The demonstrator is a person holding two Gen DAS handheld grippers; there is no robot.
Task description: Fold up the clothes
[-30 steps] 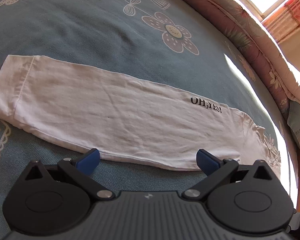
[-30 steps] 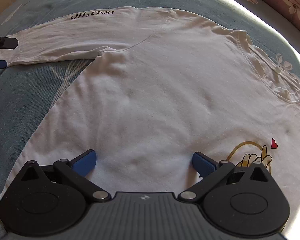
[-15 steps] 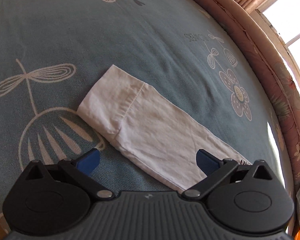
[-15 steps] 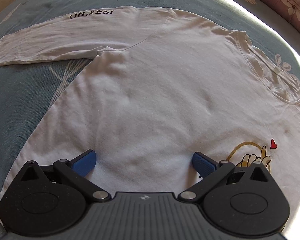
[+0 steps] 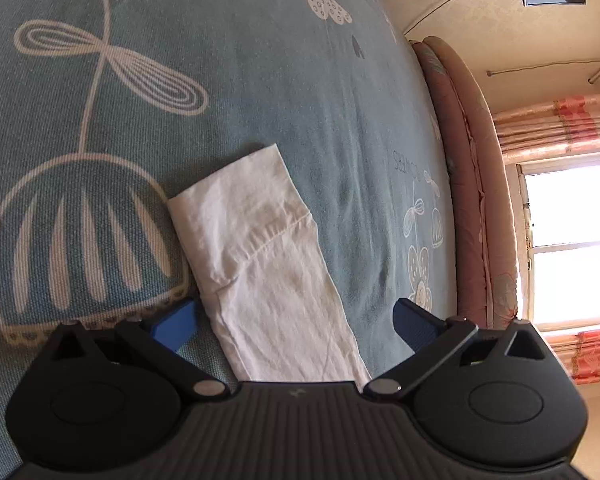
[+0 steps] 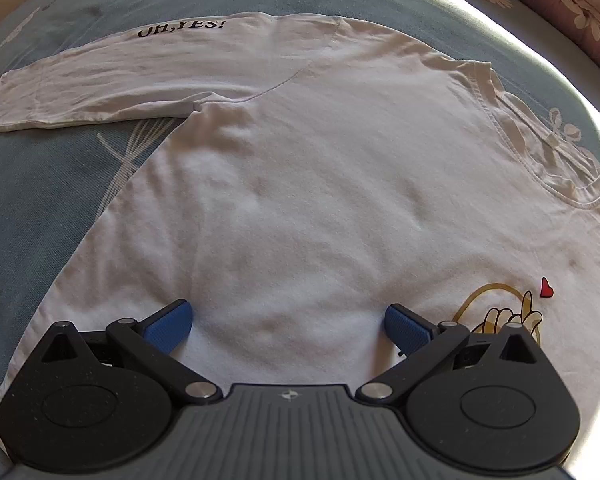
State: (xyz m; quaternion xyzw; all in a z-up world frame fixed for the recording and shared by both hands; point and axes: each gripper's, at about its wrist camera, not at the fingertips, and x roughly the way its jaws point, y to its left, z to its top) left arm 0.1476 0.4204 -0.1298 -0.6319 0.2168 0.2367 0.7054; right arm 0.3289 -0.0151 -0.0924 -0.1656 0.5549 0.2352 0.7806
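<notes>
A white shirt [image 6: 300,184] lies flat on the bed [image 5: 260,60], sleeve [image 5: 260,264] stretched left. The left gripper [image 5: 294,320] straddles the cuff, probably to fold it inward; the right gripper [image 6: 286,322] hovers near the hem. Both gape wide, holding nothing.

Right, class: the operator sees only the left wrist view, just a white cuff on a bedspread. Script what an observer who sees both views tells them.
Observer: The shirt body lies spread flat on the bedspread.
Operator: Any print?
Observer: Black lettering on the sleeve.
Operator: And the right gripper?
Observer: The right gripper is open, over the shirt body.
</notes>
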